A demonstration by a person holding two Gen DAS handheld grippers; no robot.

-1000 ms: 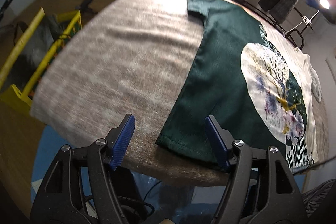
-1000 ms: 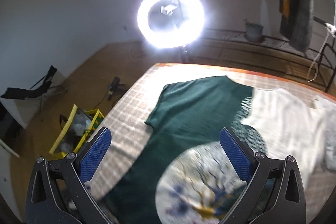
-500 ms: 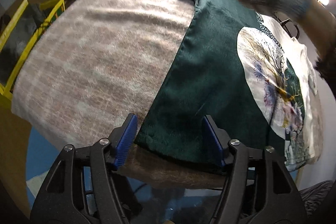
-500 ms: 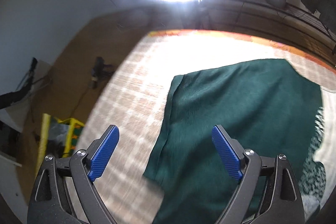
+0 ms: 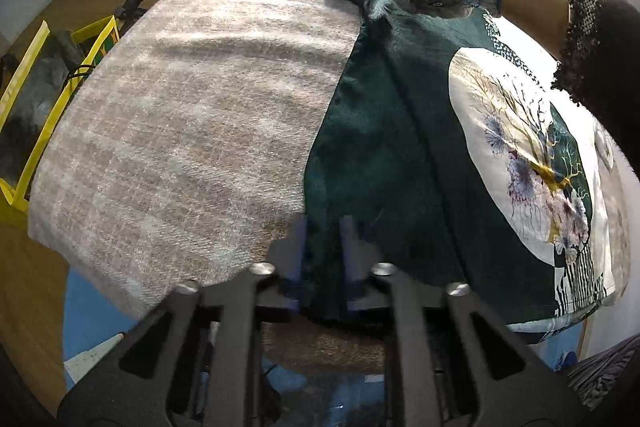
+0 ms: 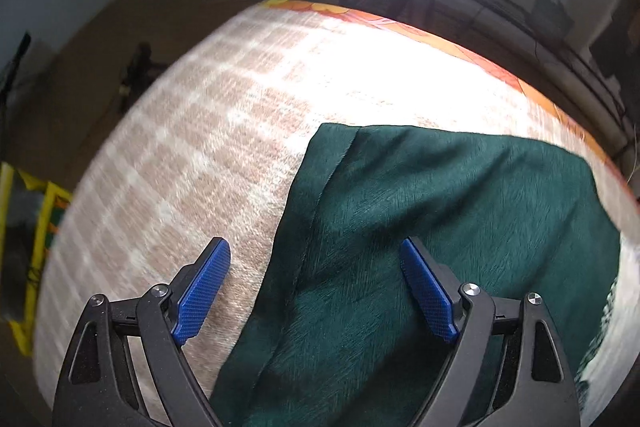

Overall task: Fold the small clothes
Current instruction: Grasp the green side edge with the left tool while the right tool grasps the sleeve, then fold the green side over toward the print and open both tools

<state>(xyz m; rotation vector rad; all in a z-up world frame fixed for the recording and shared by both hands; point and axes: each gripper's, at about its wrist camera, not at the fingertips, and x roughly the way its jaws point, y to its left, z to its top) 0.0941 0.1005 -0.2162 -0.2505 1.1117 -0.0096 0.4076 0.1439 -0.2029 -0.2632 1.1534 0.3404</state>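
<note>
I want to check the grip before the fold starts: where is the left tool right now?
In the left wrist view, the left tool sits at the table's near edge, its jaws closing on the bottom corner of the green shirt.

left gripper [image 5: 323, 259] jaws closing, nearly together; right gripper [image 6: 316, 291] jaws wide, closing, angled down.

I saw a dark green T-shirt [image 5: 384, 147] with a round white tree print lying flat on the checked blanket [image 5: 180, 115], its near hem corner bunched and one sleeve spread out.
</note>
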